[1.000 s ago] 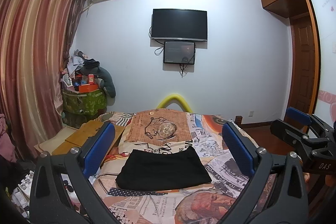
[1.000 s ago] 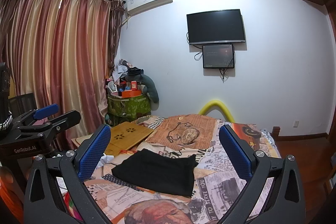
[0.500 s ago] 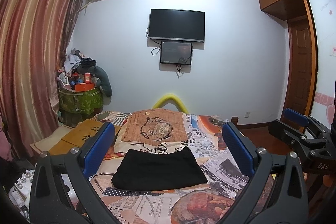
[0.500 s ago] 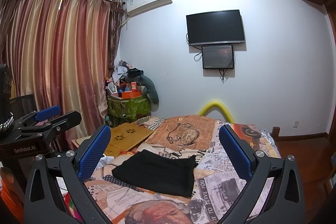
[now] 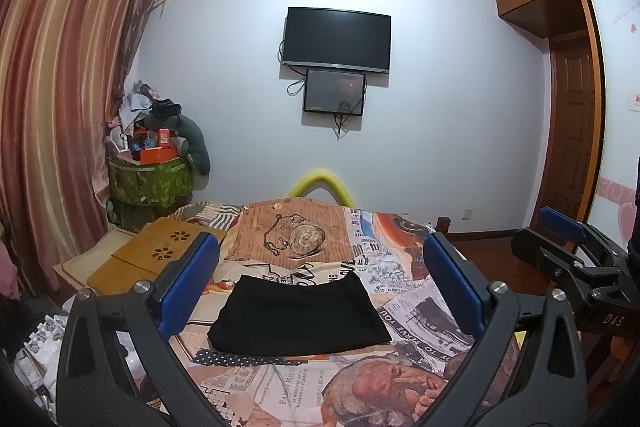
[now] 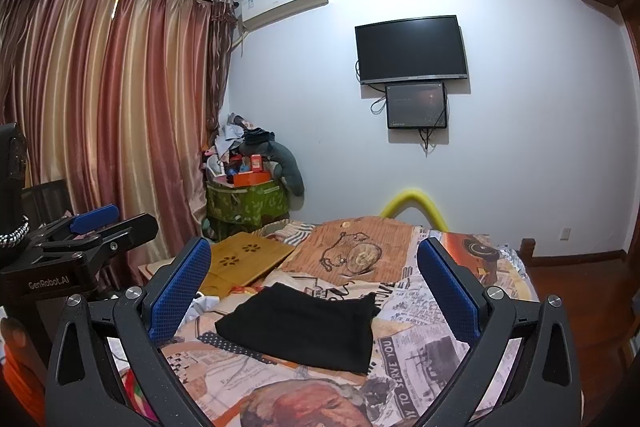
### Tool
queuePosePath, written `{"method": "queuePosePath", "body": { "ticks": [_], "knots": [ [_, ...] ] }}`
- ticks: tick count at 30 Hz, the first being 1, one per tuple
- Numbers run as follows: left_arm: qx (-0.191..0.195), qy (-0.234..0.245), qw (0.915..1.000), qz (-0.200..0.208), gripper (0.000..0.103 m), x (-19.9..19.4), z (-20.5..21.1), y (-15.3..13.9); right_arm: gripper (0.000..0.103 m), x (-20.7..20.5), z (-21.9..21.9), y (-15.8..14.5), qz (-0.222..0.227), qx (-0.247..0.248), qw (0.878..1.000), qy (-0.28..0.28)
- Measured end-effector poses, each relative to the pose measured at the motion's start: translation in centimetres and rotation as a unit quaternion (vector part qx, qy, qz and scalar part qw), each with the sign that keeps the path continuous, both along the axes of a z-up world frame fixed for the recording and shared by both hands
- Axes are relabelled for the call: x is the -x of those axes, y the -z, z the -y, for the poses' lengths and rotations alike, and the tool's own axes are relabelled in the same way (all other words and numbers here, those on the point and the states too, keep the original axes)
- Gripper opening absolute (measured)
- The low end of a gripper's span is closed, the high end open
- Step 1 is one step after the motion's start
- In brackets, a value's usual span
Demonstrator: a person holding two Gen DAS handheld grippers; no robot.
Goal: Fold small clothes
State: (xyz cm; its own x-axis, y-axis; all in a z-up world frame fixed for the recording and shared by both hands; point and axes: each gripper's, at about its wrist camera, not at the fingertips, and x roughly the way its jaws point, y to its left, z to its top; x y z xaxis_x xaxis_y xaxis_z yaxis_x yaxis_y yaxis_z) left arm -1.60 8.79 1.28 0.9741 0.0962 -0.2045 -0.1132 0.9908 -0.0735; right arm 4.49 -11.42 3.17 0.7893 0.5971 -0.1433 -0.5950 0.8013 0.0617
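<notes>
Both the left hand-held gripper (image 5: 320,291) and right hand-held gripper (image 6: 314,291) hang released and empty above the bed (image 5: 400,267), black garment (image 5: 298,319) lying flat between them.

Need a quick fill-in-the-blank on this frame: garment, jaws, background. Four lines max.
1. The flat black folded garment lies on the newspaper-print ____.
2. The jaws of the left gripper and the right gripper are both ____.
3. Neither gripper is ____ the garment.
4. The wall-mounted black television hangs directly ____ the smaller dark screen.

Missing words: bedspread; open; touching; above
</notes>
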Motion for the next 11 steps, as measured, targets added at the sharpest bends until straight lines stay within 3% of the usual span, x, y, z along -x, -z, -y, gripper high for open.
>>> {"method": "queuePosePath", "body": {
  "ticks": [11],
  "knots": [
    [0.001,0.007,0.9999,-0.009,0.103,-0.53,0.05,0.14,0.102,-0.28,-0.02,0.22,-0.007,0.001,1.0,0.0]
  ]
}}
